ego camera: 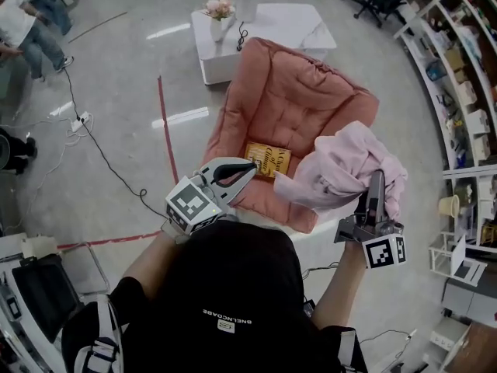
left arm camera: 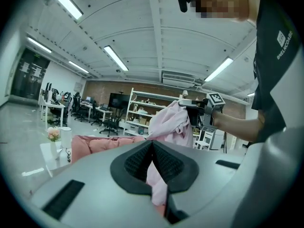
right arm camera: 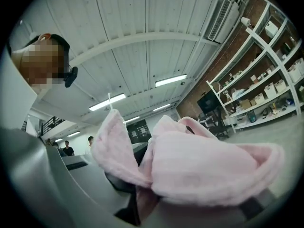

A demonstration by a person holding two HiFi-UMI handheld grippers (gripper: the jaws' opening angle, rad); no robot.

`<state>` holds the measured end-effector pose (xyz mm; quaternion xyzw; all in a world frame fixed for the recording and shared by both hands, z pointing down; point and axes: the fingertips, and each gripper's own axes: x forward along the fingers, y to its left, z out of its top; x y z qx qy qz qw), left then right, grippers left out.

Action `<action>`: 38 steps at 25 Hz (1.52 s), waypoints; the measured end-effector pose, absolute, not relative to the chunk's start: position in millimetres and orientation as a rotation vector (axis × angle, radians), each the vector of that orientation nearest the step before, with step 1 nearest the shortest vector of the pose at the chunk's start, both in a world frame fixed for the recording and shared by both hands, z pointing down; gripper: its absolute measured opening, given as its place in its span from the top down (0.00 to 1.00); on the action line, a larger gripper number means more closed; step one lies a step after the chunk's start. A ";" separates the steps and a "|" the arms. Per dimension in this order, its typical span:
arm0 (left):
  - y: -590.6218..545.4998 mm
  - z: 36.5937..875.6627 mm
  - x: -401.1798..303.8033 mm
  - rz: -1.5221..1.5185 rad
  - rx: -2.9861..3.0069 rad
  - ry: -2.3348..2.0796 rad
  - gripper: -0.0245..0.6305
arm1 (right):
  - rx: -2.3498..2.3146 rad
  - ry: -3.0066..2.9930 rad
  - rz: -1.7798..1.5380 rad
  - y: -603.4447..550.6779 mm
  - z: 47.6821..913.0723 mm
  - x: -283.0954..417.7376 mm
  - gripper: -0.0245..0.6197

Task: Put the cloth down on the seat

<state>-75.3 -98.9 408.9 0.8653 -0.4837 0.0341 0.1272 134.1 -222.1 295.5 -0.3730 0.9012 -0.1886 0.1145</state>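
A pink fluffy cloth (ego camera: 342,165) hangs bunched over the right front corner of a pink padded armchair (ego camera: 287,107). My right gripper (ego camera: 377,181) is shut on it from below. In the right gripper view the cloth (right arm camera: 204,165) drapes over the right gripper (right arm camera: 137,175) and hides its jaws. A yellow book (ego camera: 268,160) lies on the seat. My left gripper (ego camera: 250,168) hovers over the seat's front edge, left of the cloth, its tips together and nothing held. From the left gripper (left arm camera: 152,148) I see the cloth (left arm camera: 171,120) and the armchair (left arm camera: 95,144) beyond.
A white low table (ego camera: 291,26) with a flower vase (ego camera: 220,14) and a white jar stands behind the armchair. Shelving (ego camera: 458,68) lines the right side. A red tape line (ego camera: 165,123) and a cable (ego camera: 101,154) cross the floor at left, where people (ego camera: 31,22) stand.
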 end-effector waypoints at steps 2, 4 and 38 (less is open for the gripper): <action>-94.4 411.0 -94.8 0.093 2.488 -1.450 0.94 | -1.050 2.659 -0.579 -226.9 299.7 110.5 0.85; -86.8 411.6 -111.8 0.088 2.447 -1.509 0.94 | -0.989 2.688 -0.615 -230.5 305.3 86.2 0.85; -61.8 461.0 -178.1 0.115 1.930 -1.985 0.94 | -0.229 3.345 -0.950 -224.0 520.5 -109.0 0.85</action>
